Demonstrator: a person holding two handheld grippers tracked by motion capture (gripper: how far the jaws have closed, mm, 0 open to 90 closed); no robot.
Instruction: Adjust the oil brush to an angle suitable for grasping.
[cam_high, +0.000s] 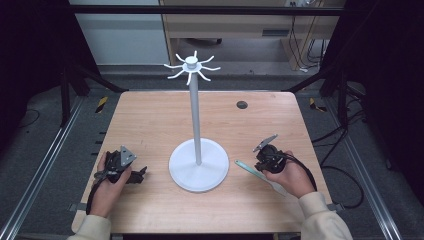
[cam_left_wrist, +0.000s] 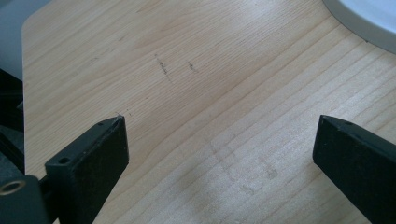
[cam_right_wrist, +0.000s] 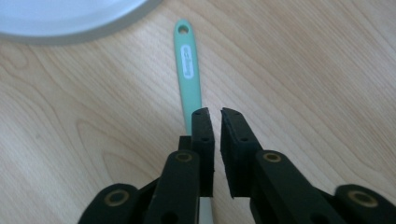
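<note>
A mint-green utensil (cam_high: 257, 174) with a hole at its handle end (cam_right_wrist: 188, 60) lies flat on the wooden table, right of the white stand's round base (cam_high: 198, 165). My right gripper (cam_high: 259, 165) hovers just over the handle. Its jaws (cam_right_wrist: 215, 112) stand a narrow slit apart with nothing between the pads, and the handle passes beneath the left jaw. A pale part of the utensil shows under the jaws near the bottom of the right gripper view. My left gripper (cam_high: 141, 174) rests near the table's left front. It is wide open (cam_left_wrist: 222, 123) over bare wood.
The stand's thin pole (cam_high: 195, 115) rises from the base to a ring of white hooks (cam_high: 191, 65). The base rim shows at the corners of both gripper views (cam_left_wrist: 369, 18) (cam_right_wrist: 60, 14). A dark cable hole (cam_high: 242, 104) sits at the table's far right.
</note>
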